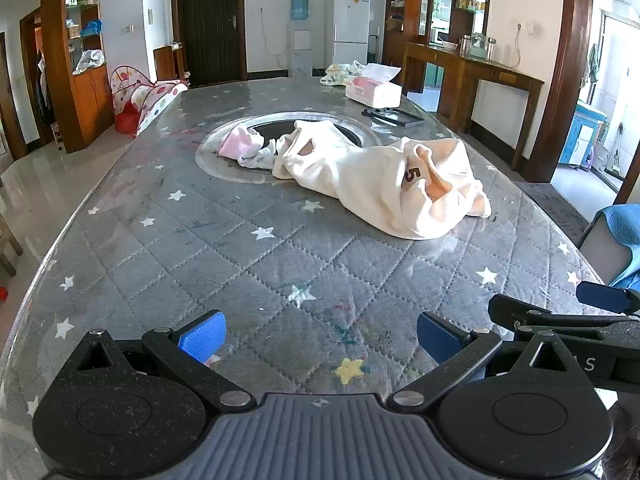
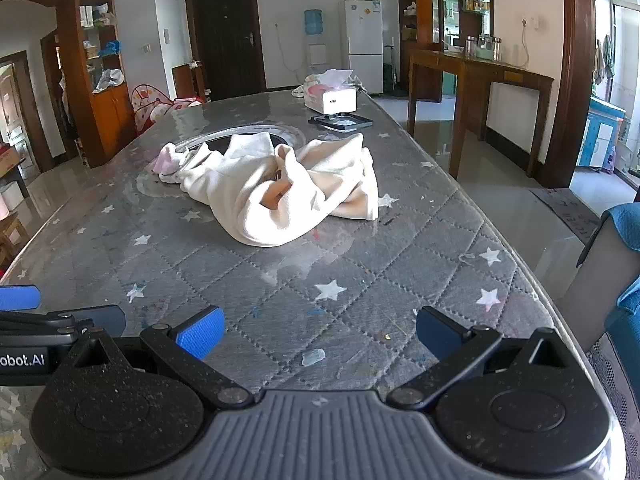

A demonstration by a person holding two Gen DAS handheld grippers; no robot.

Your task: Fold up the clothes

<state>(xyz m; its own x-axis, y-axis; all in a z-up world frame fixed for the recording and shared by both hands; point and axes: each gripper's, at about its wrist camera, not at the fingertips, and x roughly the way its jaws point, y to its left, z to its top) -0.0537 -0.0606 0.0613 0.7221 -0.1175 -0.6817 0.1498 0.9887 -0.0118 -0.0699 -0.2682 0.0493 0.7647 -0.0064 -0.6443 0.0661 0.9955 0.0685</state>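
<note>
Left wrist view shows both the left gripper and right gripper empty with fingers spread wide, while the crumpled cream garment lies at 1 o'clock, touching a pink cloth, so one careless pinch could lift both together.

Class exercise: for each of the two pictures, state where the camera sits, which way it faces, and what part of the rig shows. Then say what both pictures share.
Left wrist: sits on the left tongs, facing along the table; its open blue pads show, and the right tongs at the right edge.
Right wrist: sits on the right tongs, facing the same way; its open pads show, and the left tongs at the left edge.
Shared: cream garment, tissue box, fridge.
</note>
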